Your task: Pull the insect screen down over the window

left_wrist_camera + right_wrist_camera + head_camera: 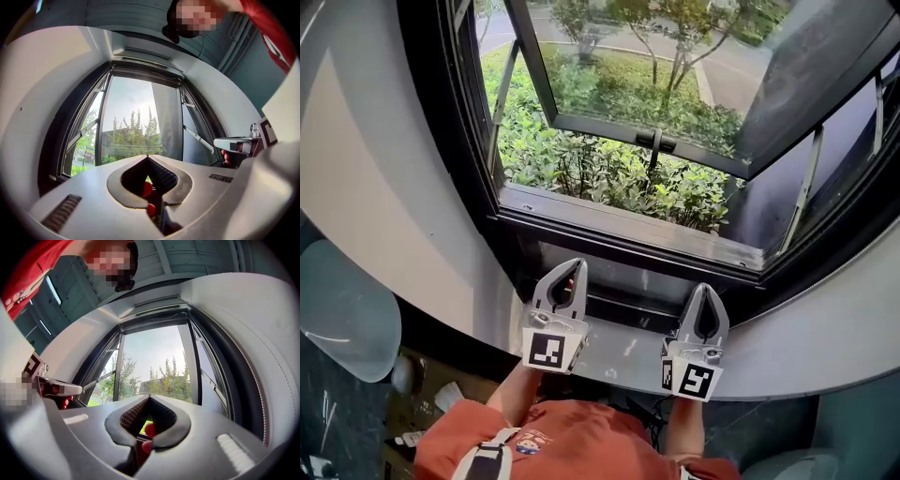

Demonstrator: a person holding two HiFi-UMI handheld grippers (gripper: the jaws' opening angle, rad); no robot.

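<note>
Head view: left tongs (577, 263) at 7 o'clock and right tongs (705, 290) at 5 o'clock, side by side, just inside the window (487, 141). Both sit low, near the sill (619, 217). The glass sash (628, 66) is swung outward, with shrubs (600, 169) below it outside.

Tongs: both pairs are closed, tips meeting, nothing between them. Each gripper view shows only daylight through the gap behind the tips.

Insect screen: not down. No mesh shows across the opening in any view. In the left gripper view a dark bar (146, 73) crosses the head of the opening at 12 o'clock. I judge this to be the rolled screen or its pull rail, but cannot confirm it.

Pose: both tongs point forward and tilt upward toward the glass. The marker cubes (548, 349) face the head camera, with the hands underneath them. The arms are bent and close to the body, well short of the window head.

Step in hand, by my reading: the reach up to the pull rail.
- Raise both tongs together and level
- Part them before contact
- Take the rail either side of its middle so it does not skew in the side tracks
- Draw straight down toward 6 o'clock, evenly, without jerking
- Watch that the mesh clears the sash stays (802, 192)
</note>
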